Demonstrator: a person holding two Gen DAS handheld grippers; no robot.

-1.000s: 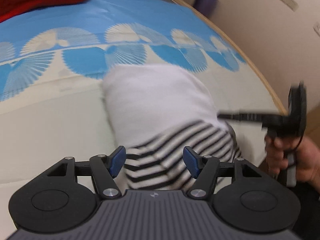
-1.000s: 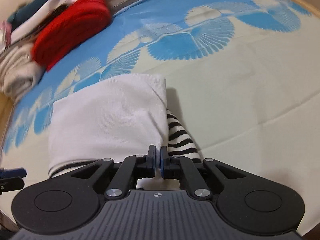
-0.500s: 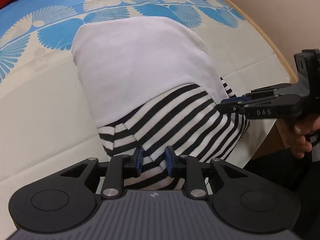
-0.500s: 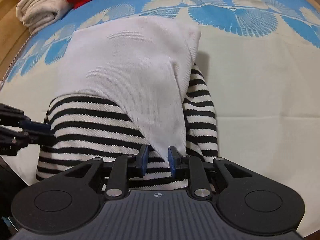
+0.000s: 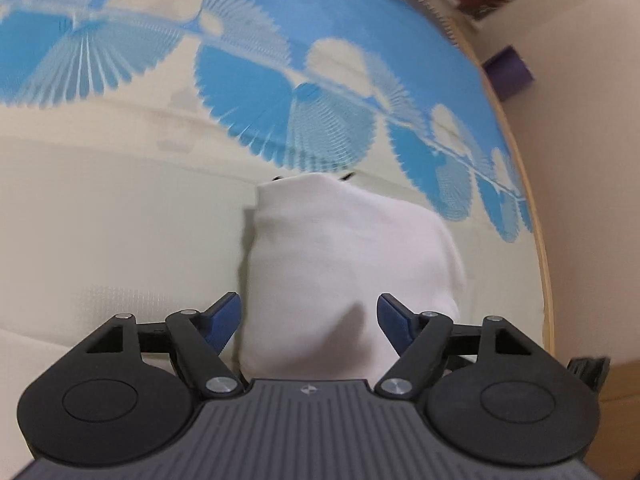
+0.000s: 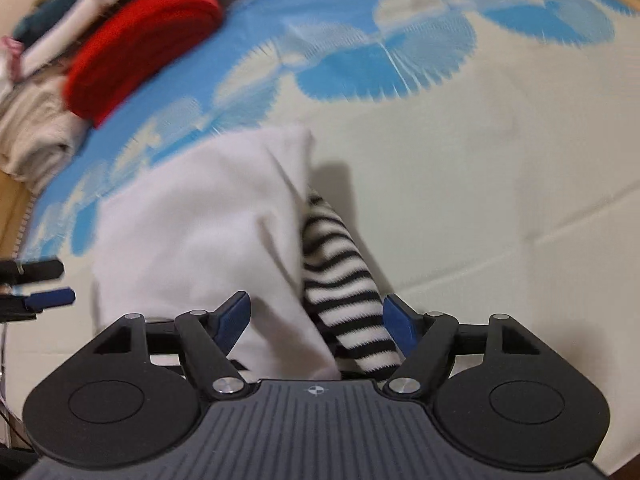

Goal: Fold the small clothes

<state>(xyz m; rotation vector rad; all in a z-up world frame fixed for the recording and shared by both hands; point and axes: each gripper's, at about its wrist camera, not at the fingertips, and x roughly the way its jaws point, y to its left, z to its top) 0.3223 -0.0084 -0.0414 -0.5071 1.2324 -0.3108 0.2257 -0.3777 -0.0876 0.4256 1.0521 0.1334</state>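
A small white garment (image 5: 344, 264) with black-striped sleeves lies folded on the blue-and-cream mat (image 5: 120, 240). In the left wrist view only its white side shows. My left gripper (image 5: 309, 314) hangs just over its near edge, jaws opening, cloth between the blue pads but not pressed. In the right wrist view the white fold (image 6: 192, 240) lies beside a striped sleeve (image 6: 340, 276) that sticks out on its right. My right gripper (image 6: 318, 314) straddles that sleeve and the fold's edge, jaws opening, pads clear of the cloth. The left gripper (image 6: 44, 283) shows at the far left edge.
A folded red garment (image 6: 140, 40) and a pile of several pale and dark clothes (image 6: 36, 128) lie at the mat's far left corner. The wooden table rim (image 5: 544, 280) curves along the right, with a purple object (image 5: 508, 72) beyond it.
Both grippers went from nearly shut on the garment's striped hem to wide apart, letting it go. The left gripper shifted and rolled; stripes no longer show in its view.
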